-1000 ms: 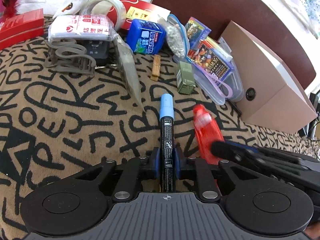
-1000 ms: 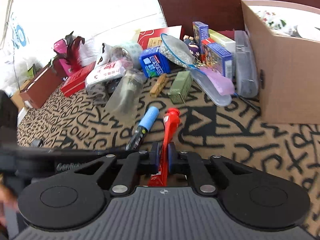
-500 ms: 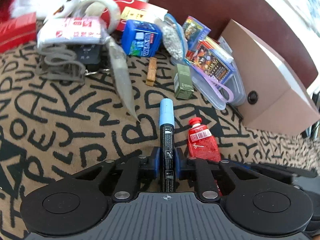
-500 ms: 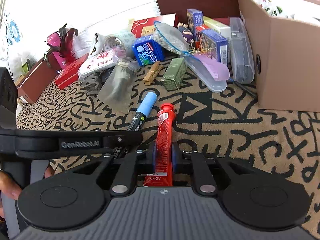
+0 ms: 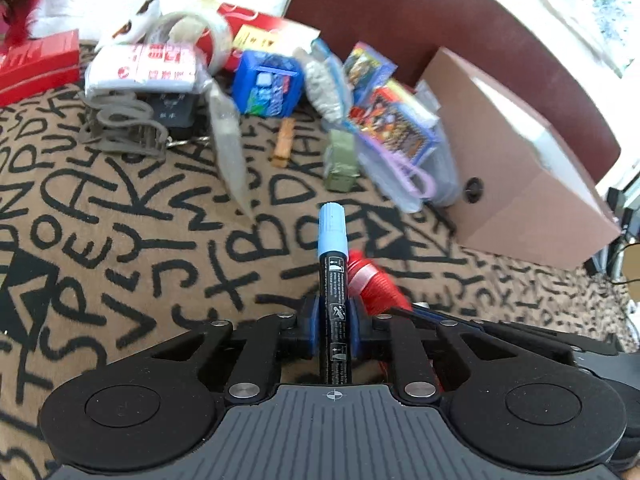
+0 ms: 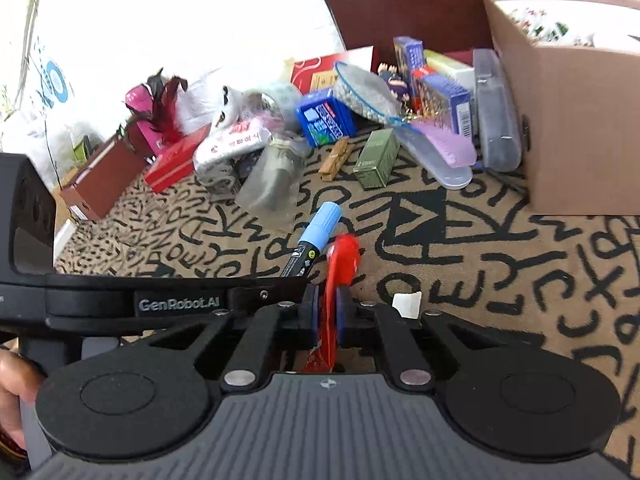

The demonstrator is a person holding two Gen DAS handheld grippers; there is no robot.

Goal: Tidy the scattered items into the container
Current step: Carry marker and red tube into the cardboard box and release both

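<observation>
A black marker with a light-blue cap [image 5: 332, 264] sticks forward out of my left gripper [image 5: 333, 316], which is shut on its barrel just above the patterned cloth. Close on its right, a red tube [image 6: 340, 264] stands on edge between the pads of my right gripper [image 6: 327, 314], whose jaws are closing on it. The tube's cap end [image 5: 370, 284] is blurred beside the marker. The marker [image 6: 316, 236] also shows in the right wrist view, left of the tube. The open cardboard box [image 6: 576, 120] stands at the right, beyond both grippers.
A pile lies ahead against the box: blue packet [image 5: 268, 84], green carton [image 5: 340, 160], wooden peg [image 5: 282, 142], tape roll [image 5: 192, 32], red box [image 5: 36, 60], clear cases [image 6: 496, 120], card packs. A white scrap [image 6: 406, 305] lies by the right fingers. A hand [image 6: 12, 392] holds the left gripper.
Half a second ago the right jaws stood wider with the tube lying flat between them; now they pinch it on edge. The marker has stayed in the left grip, and both grippers shifted slightly.
</observation>
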